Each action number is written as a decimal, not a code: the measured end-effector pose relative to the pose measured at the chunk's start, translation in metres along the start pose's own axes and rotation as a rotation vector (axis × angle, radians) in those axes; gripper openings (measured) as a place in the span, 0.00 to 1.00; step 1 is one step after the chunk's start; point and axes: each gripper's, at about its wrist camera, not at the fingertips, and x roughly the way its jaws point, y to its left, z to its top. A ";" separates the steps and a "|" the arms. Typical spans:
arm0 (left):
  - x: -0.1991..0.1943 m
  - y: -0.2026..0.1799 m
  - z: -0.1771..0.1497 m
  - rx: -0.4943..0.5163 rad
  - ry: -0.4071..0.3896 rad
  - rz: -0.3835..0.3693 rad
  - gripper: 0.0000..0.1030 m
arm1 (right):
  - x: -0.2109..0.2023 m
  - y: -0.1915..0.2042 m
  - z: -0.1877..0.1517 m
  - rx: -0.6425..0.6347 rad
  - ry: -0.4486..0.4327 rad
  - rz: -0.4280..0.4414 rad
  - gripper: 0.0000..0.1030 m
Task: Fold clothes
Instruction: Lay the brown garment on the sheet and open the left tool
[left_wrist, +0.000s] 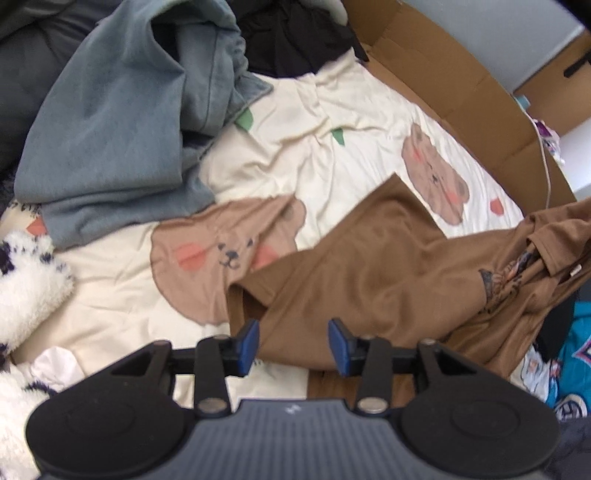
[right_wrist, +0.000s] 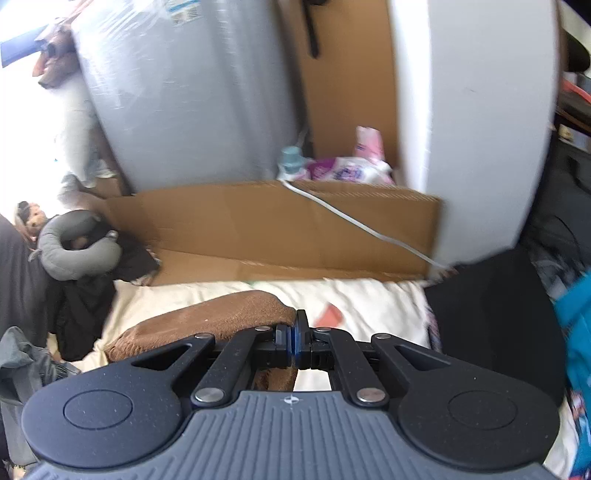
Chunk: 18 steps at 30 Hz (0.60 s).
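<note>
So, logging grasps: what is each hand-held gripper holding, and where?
Right hand-held gripper pinches the brown garment at its edge. Left hand-held gripper is open and holds nothing.

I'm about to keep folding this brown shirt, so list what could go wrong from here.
1. The left gripper is open over the brown shirt, so only the shut right gripper holds it; it may sag unevenly.
2. The blue-grey garment piled nearby on the bear-print sheet could get caught in the fold.
</note>
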 end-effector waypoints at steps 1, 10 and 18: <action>-0.001 -0.001 0.003 0.002 -0.007 0.002 0.43 | 0.004 0.007 0.005 -0.014 -0.004 0.011 0.00; -0.012 -0.010 0.018 0.009 -0.066 -0.026 0.43 | 0.050 0.050 0.027 -0.118 0.065 0.042 0.01; -0.012 -0.013 0.025 0.040 -0.076 0.001 0.51 | 0.065 0.033 0.020 -0.139 0.236 0.055 0.61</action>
